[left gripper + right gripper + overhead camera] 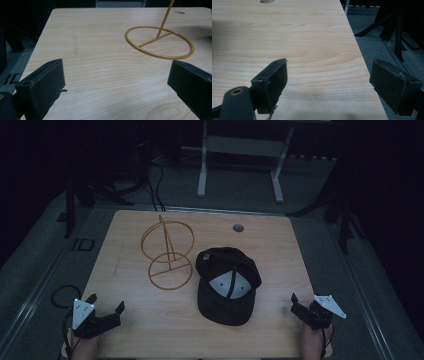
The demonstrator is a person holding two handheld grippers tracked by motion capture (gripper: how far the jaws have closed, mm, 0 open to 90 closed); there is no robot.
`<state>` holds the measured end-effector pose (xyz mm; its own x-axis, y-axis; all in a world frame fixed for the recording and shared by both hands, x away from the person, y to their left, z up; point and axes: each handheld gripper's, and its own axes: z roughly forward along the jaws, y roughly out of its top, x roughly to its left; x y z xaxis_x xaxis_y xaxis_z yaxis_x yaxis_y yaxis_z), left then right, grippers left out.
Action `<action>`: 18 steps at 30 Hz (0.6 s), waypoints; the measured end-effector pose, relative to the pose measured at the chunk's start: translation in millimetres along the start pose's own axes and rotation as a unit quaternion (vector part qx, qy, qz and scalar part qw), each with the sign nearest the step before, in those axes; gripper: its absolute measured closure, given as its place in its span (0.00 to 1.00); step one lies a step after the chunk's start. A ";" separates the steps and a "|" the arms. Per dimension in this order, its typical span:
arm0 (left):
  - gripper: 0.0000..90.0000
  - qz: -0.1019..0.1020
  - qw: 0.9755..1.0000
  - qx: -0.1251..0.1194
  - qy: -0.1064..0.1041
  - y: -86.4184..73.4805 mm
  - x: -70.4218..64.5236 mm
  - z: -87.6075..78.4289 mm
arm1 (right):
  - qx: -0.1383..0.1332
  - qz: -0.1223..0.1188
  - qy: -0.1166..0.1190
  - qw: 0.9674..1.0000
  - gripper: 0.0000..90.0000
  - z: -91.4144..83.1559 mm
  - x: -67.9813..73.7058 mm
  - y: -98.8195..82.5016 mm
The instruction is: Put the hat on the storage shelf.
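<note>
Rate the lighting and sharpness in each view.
High view: dim, surroundings nearly black, black cap loses detail. Left gripper view: brighter, wire stand sharp, near jaws soft. Right gripper view: table evenly lit, jaws slightly blurred, floor dark.

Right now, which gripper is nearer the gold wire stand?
Left. The left gripper sits open at the table's near-left corner, just below the wire stand. The right gripper, also open, is at the near-right edge, beyond the black cap.

Black claws (106,312), grey triangular plates
</note>
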<state>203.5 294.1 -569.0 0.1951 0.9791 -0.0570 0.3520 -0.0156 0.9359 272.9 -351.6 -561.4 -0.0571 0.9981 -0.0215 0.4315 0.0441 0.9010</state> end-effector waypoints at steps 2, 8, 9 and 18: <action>0.02 0.000 1.000 0.001 0.002 0.5 0.3 -0.1 | -0.005 0.004 0.005 1.000 0.16 -1.0 -0.3 -0.4; 0.02 -0.001 1.000 0.002 -0.001 0.9 -0.2 0.9 | -0.003 -0.003 0.015 1.000 0.15 -1.5 0.9 1.2; 0.02 -0.001 1.000 0.002 -0.001 0.9 -0.2 1.0 | -0.003 -0.001 0.022 1.000 0.15 -2.4 1.2 2.8; 0.02 -0.008 1.000 -0.002 -0.004 1.4 1.1 -0.1 | -0.014 -0.034 0.049 0.998 0.14 -19.2 17.4 36.3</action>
<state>204.1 295.2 -567.8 0.1964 0.9778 -0.0736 0.3508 0.0001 0.9365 270.2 -333.4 -520.8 -0.1744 0.9838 -0.0423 0.3979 0.1097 0.9108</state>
